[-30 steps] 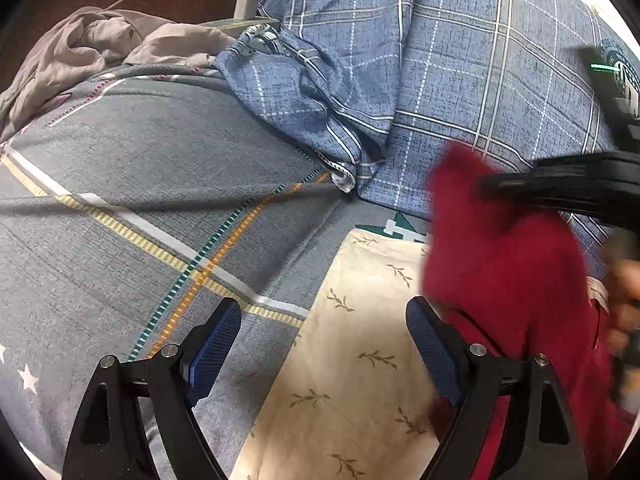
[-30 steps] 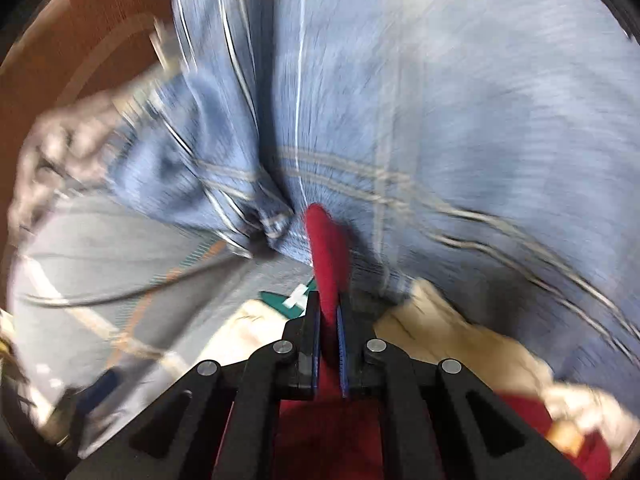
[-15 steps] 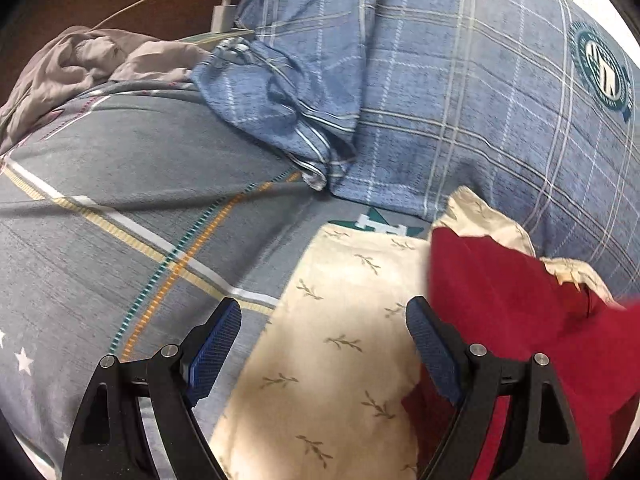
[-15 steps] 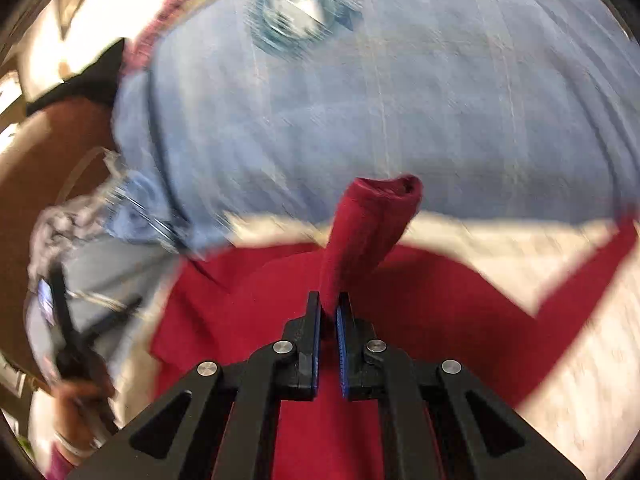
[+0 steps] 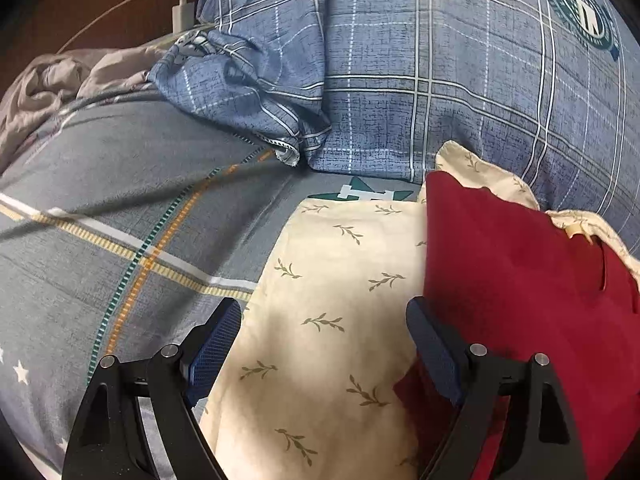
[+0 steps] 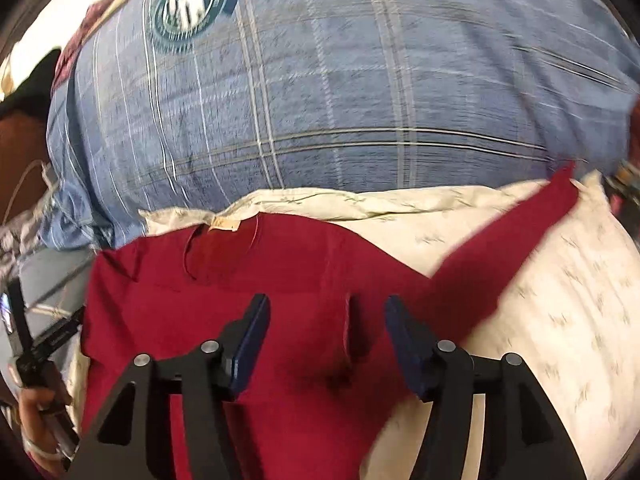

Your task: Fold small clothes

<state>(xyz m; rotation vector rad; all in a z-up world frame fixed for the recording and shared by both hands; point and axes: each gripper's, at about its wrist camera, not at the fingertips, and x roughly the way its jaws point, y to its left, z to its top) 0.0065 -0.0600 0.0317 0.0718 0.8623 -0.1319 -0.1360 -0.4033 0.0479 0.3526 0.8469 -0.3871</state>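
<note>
Red shirt laid flat on cream cloth; both jaws spread, empty. Outstretched sleeve judged next to be folded inward.

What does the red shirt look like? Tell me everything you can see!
The red shirt is dark red, soft-looking cloth with a round neck and a pale tag inside the collar. It lies spread flat on a cream cloth printed with little leaves. One long sleeve stretches out to the right. Both grippers, the right gripper and left gripper, are open and hold nothing.
</note>
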